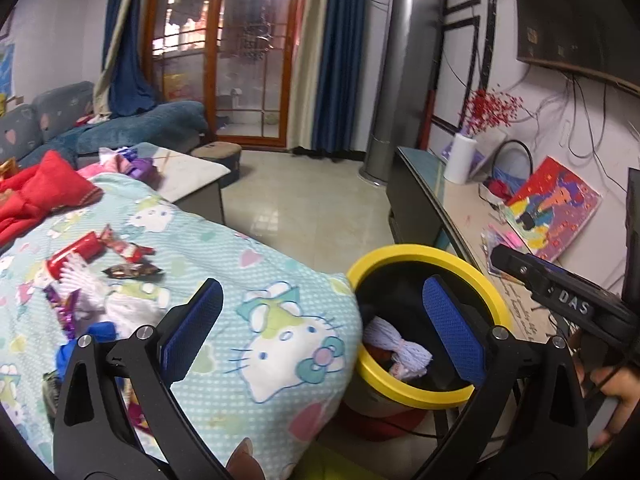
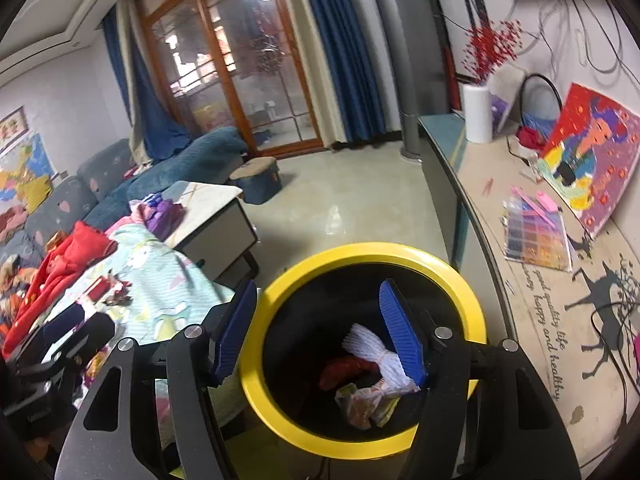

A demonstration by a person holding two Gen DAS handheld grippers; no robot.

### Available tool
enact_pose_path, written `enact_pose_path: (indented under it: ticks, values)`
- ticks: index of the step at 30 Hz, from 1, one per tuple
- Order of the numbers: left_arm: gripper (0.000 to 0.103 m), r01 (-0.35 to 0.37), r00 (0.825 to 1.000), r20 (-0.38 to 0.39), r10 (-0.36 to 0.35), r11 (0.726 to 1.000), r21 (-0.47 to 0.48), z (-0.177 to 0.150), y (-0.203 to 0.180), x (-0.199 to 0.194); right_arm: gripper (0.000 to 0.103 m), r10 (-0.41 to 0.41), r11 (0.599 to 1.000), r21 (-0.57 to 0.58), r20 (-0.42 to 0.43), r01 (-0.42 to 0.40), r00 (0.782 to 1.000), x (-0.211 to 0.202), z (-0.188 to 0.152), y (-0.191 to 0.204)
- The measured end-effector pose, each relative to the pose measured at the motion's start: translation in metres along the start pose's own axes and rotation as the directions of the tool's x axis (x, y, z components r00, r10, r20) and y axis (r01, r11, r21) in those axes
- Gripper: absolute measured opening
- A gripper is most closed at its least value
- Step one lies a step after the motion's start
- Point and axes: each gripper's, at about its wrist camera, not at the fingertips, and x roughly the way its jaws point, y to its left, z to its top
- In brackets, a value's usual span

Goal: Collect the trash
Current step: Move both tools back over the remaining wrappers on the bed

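Note:
A yellow-rimmed black trash bin (image 2: 460,280) stands on the floor beside the table; it also shows in the left wrist view (image 1: 424,254). Inside lie a white foam net (image 2: 372,346), a red wrapper (image 2: 344,370) and a clear snack bag (image 2: 360,400). My right gripper (image 2: 320,332) is open and empty above the bin's mouth. My left gripper (image 1: 324,332) is open and empty over the Hello Kitty cloth (image 1: 280,320). On the cloth lie a red can (image 1: 74,254), red wrappers (image 1: 124,246), a dark wrapper (image 1: 132,270), white foam net (image 1: 84,280) and purple wrapper (image 1: 64,308).
Red clothing (image 1: 36,196) lies at the cloth's far left. A low marble table (image 1: 188,172) and blue sofa (image 1: 152,124) stand behind. A long side counter (image 2: 532,272) holds a painting (image 2: 592,152), white vase (image 2: 476,114) and colour sheets (image 2: 536,236).

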Motion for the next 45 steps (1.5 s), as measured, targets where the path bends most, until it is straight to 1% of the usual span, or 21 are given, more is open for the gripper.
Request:
enact_pose_path:
  ticks: [1, 6, 9, 11, 14, 20, 31, 38, 45]
  values:
    - [0.092, -0.007, 1.000, 0.007, 0.007, 1.000, -0.006, 0.000, 0.003, -0.003, 0.075, 0.004, 1.000, -0.008, 0.010, -0.003, 1.000, -0.002, 0.000, 0.004]
    - [0.092, -0.038, 0.998, 0.050, 0.040, 0.999, -0.029, 0.003, 0.017, -0.019, 0.077, 0.048, 0.995, -0.087, 0.077, -0.042, 0.996, -0.019, 0.001, 0.029]
    - [0.092, -0.056, 0.995, 0.078, 0.060, 0.997, -0.047, 0.004, 0.026, -0.028, 0.082, 0.082, 0.990, -0.121, 0.110, -0.069, 0.991, -0.029, 0.000, 0.042]
    - [0.092, -0.069, 0.993, 0.095, 0.075, 0.996, -0.061, 0.005, 0.032, -0.034, 0.088, 0.103, 0.985, -0.149, 0.138, -0.082, 0.985, -0.036, 0.000, 0.052]
    - [0.092, -0.089, 0.988, 0.116, 0.099, 0.993, -0.083, 0.006, 0.041, -0.042, 0.088, 0.127, 0.978, -0.182, 0.154, -0.098, 0.980, -0.042, -0.001, 0.063]
    - [0.092, -0.138, 0.977, 0.141, 0.158, 0.980, -0.142, 0.007, 0.066, -0.056, 0.088, 0.166, 0.963, -0.235, 0.137, -0.130, 0.977, -0.047, -0.006, 0.087]
    - [0.092, -0.197, 0.960, 0.155, 0.235, 0.954, -0.226, 0.007, 0.107, -0.071, 0.089, 0.229, 0.932, -0.307, 0.085, -0.193, 0.970, -0.048, -0.019, 0.127]
    - [0.092, -0.236, 0.948, 0.142, 0.286, 0.927, -0.292, 0.004, 0.139, -0.079, 0.089, 0.272, 0.905, -0.349, 0.033, -0.244, 0.962, -0.044, -0.029, 0.154]
    - [0.092, -0.258, 0.940, 0.128, 0.317, 0.903, -0.343, 0.002, 0.164, -0.084, 0.089, 0.294, 0.883, -0.379, -0.016, -0.278, 0.956, -0.039, -0.038, 0.175]
